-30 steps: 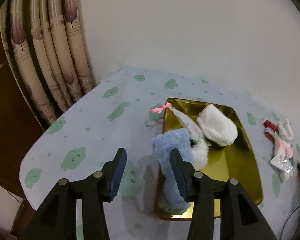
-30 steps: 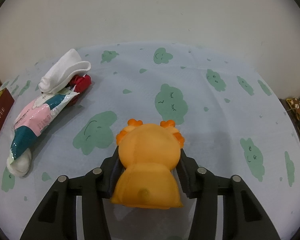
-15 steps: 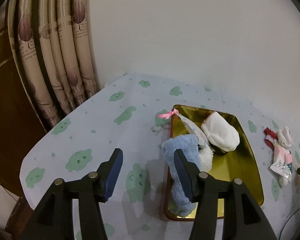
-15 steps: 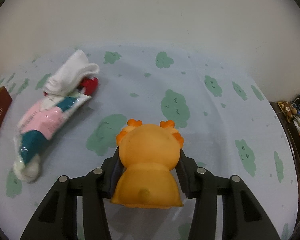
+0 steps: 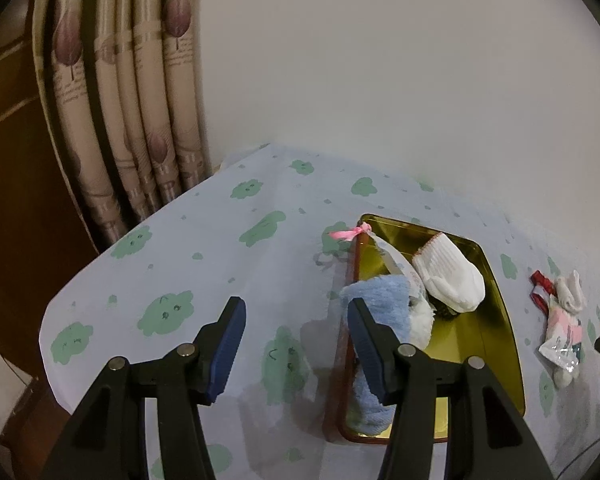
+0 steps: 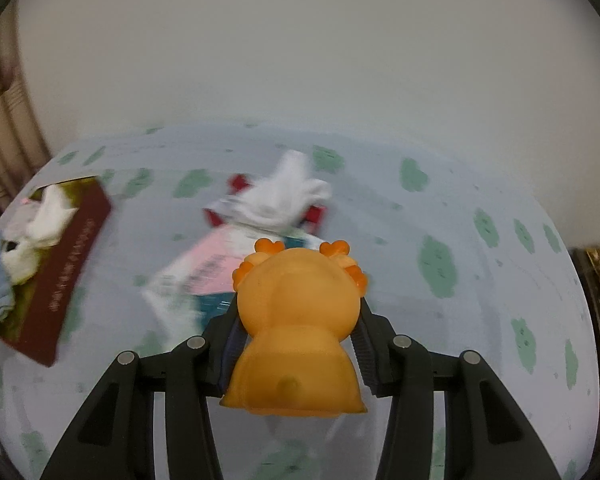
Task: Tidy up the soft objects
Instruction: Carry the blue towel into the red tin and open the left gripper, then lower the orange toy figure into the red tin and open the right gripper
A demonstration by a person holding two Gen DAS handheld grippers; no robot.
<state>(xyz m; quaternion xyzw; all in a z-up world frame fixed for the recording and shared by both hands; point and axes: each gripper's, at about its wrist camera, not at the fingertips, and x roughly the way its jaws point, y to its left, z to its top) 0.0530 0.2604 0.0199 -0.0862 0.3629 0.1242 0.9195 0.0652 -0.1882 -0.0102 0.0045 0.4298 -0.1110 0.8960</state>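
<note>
At lower centre, the right gripper pinches the orange plush toy, presumably bound for the gold tray, while the left gripper hangs spread and empty beside it.

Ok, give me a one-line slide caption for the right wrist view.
Right gripper clamps an orange plush toy above the cloud-print tablecloth, with the gold tray of soft items off to the left.

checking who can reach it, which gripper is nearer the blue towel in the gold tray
Left. The left gripper hovers open just beside the blue towel. The right gripper, holding the orange toy, is well off across the table.
</note>
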